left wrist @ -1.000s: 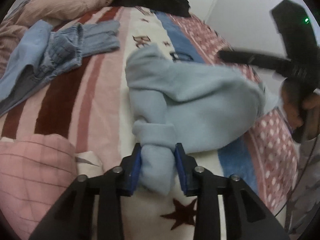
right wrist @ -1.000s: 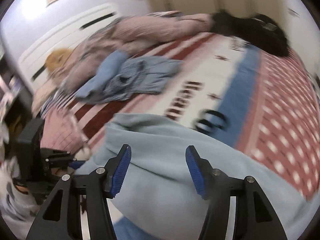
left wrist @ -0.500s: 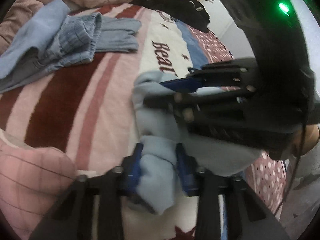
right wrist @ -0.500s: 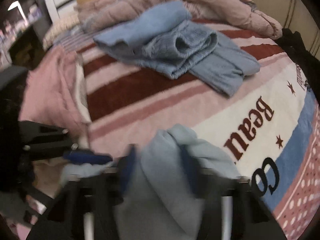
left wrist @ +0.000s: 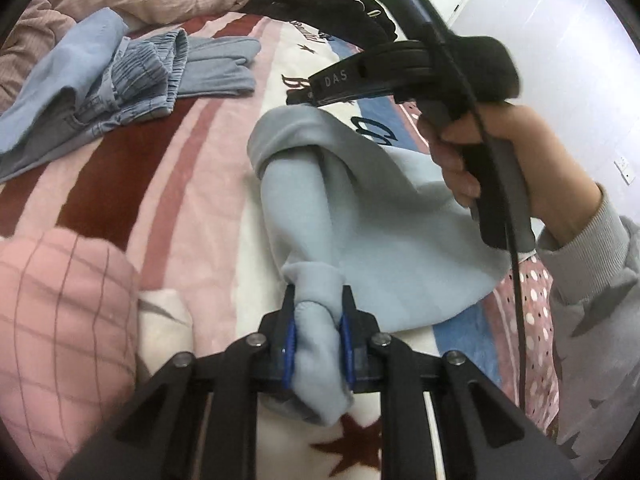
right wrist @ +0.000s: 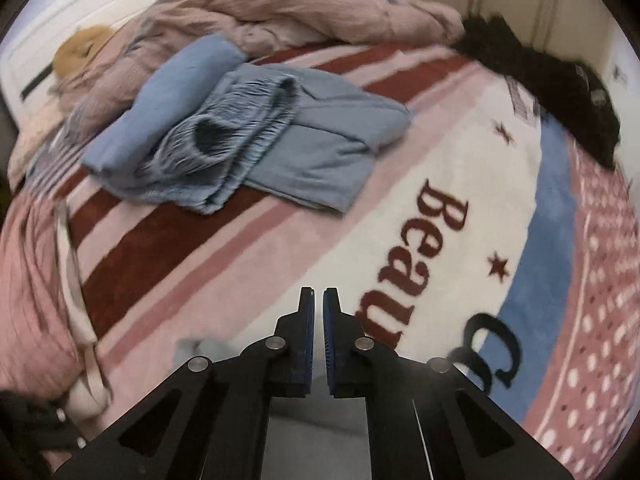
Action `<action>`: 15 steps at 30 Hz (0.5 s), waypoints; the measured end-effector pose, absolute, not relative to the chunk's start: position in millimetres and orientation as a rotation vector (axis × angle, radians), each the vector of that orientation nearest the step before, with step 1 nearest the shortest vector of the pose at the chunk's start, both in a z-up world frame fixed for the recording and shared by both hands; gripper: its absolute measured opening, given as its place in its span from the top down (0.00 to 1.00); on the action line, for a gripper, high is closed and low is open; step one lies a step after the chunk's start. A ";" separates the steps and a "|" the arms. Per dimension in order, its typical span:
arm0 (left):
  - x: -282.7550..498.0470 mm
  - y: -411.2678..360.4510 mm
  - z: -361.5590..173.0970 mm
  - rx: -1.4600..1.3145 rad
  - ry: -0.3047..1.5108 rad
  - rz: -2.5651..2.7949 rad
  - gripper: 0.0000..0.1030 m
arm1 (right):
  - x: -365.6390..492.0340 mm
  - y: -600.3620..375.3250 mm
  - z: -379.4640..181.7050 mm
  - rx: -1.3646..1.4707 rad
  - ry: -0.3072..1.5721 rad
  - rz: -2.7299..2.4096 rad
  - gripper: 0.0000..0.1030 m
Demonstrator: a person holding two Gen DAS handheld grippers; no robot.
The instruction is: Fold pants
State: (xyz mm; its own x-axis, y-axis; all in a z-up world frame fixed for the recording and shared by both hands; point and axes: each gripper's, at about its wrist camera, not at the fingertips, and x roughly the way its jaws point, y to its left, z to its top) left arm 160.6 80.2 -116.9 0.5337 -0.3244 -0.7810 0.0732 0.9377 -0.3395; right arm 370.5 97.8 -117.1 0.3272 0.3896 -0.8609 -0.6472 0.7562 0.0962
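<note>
On the bed, the light blue pants (left wrist: 384,236) lie bunched across my striped, star-printed blanket (left wrist: 168,184), one leg running toward me. My left hand-held gripper (left wrist: 318,338) has its blue pads closing on the cuffed end of that leg, the fabric pinched between them and spilling out below. My right hand (left wrist: 476,152), in a grey sleeve, holds the right hand-held gripper (right wrist: 318,336) just above the far fold of the pants; from the left wrist view its black body crosses over the garment, and whether its tips touch the cloth I cannot tell. From the right wrist view its two fingers are pressed together with only a sliver between the blue pads and nothing caught in them, pointing down at the blanket beside the big dark red lettering (right wrist: 432,264). Farther up the bed a heap of denim-blue clothes (right wrist: 248,140) sits well apart from the pants, with a pink quilt (right wrist: 304,8) behind it and dark garments (right wrist: 560,92) at the far edge. A pink checked cloth (left wrist: 56,336) lies near the left hand-held gripper
</note>
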 end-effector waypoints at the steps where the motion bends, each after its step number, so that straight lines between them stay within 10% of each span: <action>1: 160.0 80.3 -116.7 -0.282 0.979 -0.237 0.85 | 371.0 95.0 -115.6 -0.258 1.039 0.717 0.97; 4: 161.2 82.8 -116.1 -0.301 0.970 -0.235 0.84 | 361.8 88.5 -101.2 -0.173 1.064 0.852 0.88; 7: 160.9 84.9 -116.8 -0.317 0.962 -0.233 0.83 | 339.8 84.7 -85.6 -0.195 1.031 0.970 0.43; 15: 160.0 85.7 -118.3 -0.315 0.953 -0.227 0.83 | 309.7 80.1 -106.5 -0.387 1.031 0.963 0.53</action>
